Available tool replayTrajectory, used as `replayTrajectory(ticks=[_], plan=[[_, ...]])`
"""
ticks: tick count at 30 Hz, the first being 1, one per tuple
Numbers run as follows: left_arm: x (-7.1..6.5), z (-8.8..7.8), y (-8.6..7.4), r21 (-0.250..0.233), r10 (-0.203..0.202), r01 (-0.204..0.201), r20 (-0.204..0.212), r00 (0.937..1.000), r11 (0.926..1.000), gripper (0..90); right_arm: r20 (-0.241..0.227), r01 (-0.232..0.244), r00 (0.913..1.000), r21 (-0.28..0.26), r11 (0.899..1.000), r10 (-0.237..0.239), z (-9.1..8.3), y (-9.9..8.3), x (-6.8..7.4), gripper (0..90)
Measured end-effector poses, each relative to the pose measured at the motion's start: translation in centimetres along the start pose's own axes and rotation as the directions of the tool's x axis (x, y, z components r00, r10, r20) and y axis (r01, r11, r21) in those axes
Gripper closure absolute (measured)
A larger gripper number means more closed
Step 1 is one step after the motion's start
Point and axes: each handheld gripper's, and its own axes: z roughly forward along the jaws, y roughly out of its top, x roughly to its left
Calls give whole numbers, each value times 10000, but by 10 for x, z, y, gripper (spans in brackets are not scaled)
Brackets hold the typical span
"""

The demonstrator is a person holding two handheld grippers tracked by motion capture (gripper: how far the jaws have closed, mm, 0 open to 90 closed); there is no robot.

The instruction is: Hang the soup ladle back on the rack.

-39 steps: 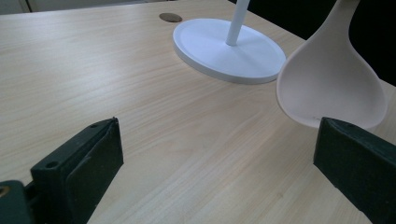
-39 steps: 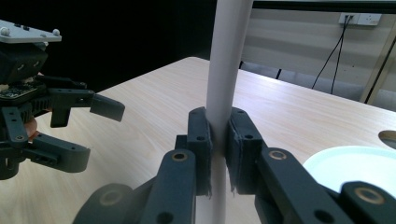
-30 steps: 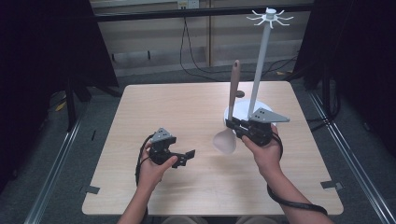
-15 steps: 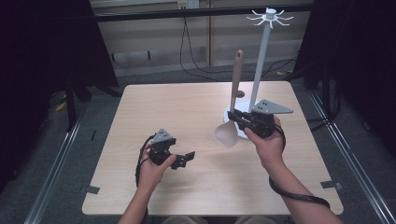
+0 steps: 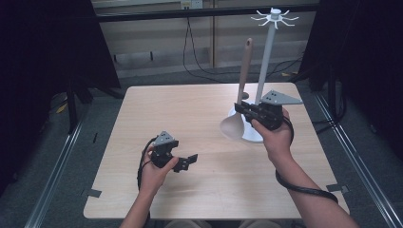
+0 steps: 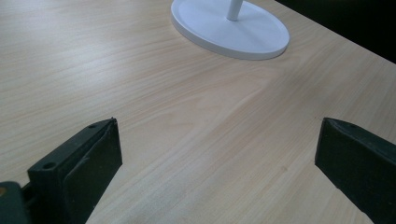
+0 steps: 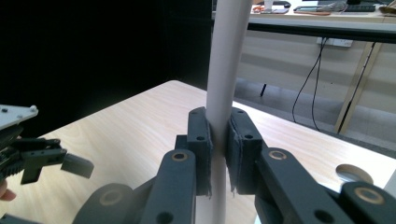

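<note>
My right tongs [image 5: 243, 110] pinch the wooden spoon [image 5: 239, 102] upright, off the surface [image 5: 190, 109], just beside the white stand [image 5: 266, 57]. My left tongs [image 5: 186, 162] rest spread, holding nothing.

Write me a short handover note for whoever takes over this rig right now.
Right gripper: shut on the wooden spoon, handle up, bowl down, lifted off the table beside the white hook stand.
Left gripper: open, holding nothing, low over the table's near side.
Done: spoon gripped and raised upright.
Left: probably hang the spoon on a top hook of the stand, then release.
</note>
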Motion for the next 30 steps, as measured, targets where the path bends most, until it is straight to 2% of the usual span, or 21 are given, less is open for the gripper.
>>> replayTrajectory(ticks=[12,30], plan=[[0,1,0,22,43,-44,159,9999,10000,11,129,-187,9997,-80,9998,188,6,17,-14,810],[-2,1,1,96,202,-203,124,9997,9997,11,322,-507,9982,-93,9987,509,11,26,-27,810]])
